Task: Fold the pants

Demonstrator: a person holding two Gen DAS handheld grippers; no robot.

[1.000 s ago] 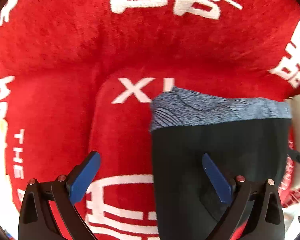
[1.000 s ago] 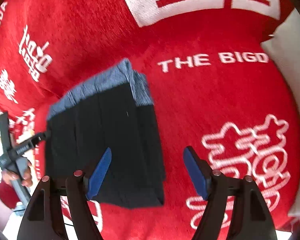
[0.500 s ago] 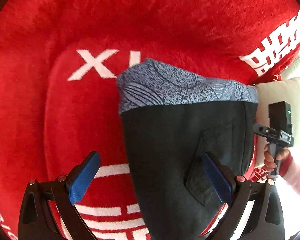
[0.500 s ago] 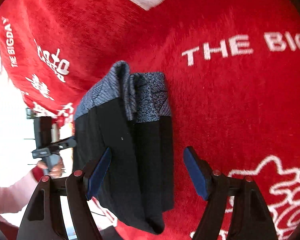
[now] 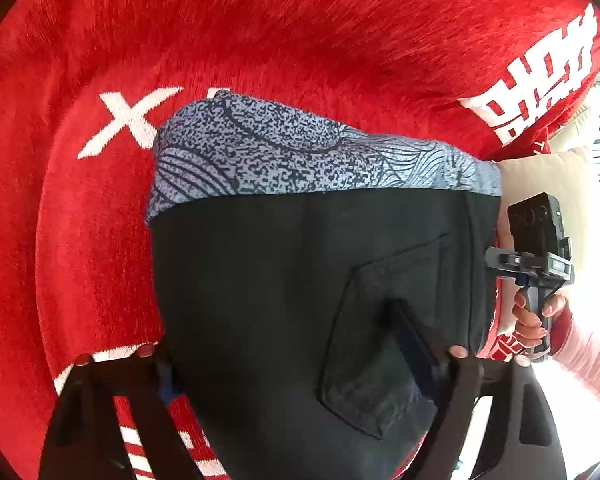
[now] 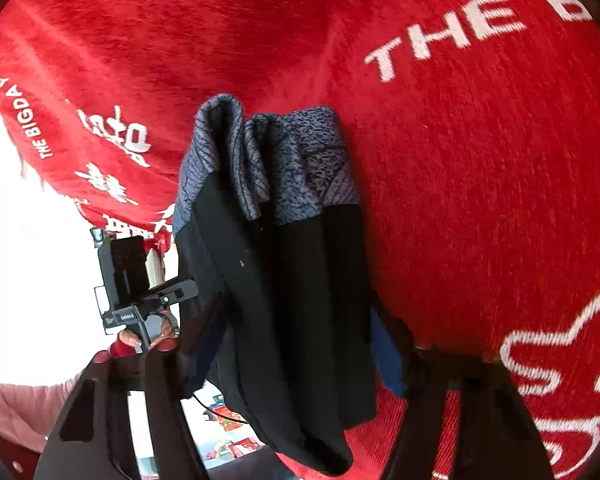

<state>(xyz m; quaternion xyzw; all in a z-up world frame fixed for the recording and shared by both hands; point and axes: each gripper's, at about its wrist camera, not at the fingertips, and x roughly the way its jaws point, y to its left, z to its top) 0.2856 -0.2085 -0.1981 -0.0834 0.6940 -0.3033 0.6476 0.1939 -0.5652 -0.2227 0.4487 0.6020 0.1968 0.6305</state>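
Observation:
The folded black pants (image 5: 280, 288) with a blue-grey patterned waistband (image 5: 300, 152) lie on the red blanket (image 5: 300, 40). My left gripper (image 5: 296, 356) is open, its fingers spread to either side of the pants' near end; the right finger (image 5: 416, 344) lies over the back pocket. In the right wrist view the pants (image 6: 292, 300) show as a stacked bundle. My right gripper (image 6: 284, 356) is open around their near end, the right pad (image 6: 386, 352) beside the stack. The other gripper's handle shows in each view (image 5: 540, 264) (image 6: 132, 280).
The red blanket with white lettering (image 6: 460, 200) covers the whole surface. Its edge runs at the right of the left wrist view, beside a beige cushion (image 5: 548, 176), and at the left of the right wrist view (image 6: 100, 216).
Both grippers moved in closer on the folded pants, which now fill more of each view and sit between the open fingers. The pants bundle itself has kept its shape.

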